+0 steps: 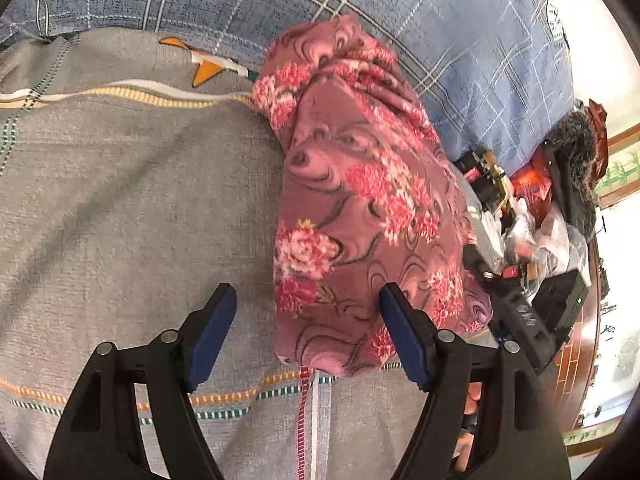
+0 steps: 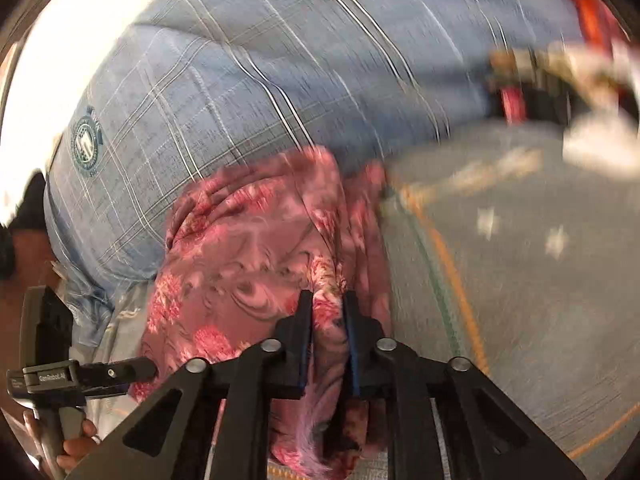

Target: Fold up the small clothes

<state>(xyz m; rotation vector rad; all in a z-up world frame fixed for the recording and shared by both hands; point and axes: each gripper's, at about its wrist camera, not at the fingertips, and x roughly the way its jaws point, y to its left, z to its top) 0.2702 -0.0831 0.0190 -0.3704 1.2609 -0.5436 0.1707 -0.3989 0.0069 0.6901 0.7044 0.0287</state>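
Observation:
A pink floral fleece garment [image 1: 360, 208] lies bunched on a grey striped blanket [image 1: 120, 200]. My left gripper [image 1: 308, 328] is open just above the blanket, its right finger [image 1: 404, 336] over the garment's near edge and its left finger over bare blanket. In the right wrist view my right gripper [image 2: 328, 340] is shut on a fold of the same garment [image 2: 248, 248], which hangs down between and below the fingers. The left gripper's body [image 2: 60, 376] and the hand holding it show at the lower left. This view is motion-blurred.
A blue plaid pillow or quilt [image 1: 440, 40] lies behind the garment; it also shows in the right wrist view [image 2: 240, 80]. Cluttered bags, a dark fur item and black devices [image 1: 540, 240] sit at the right beside the bed edge.

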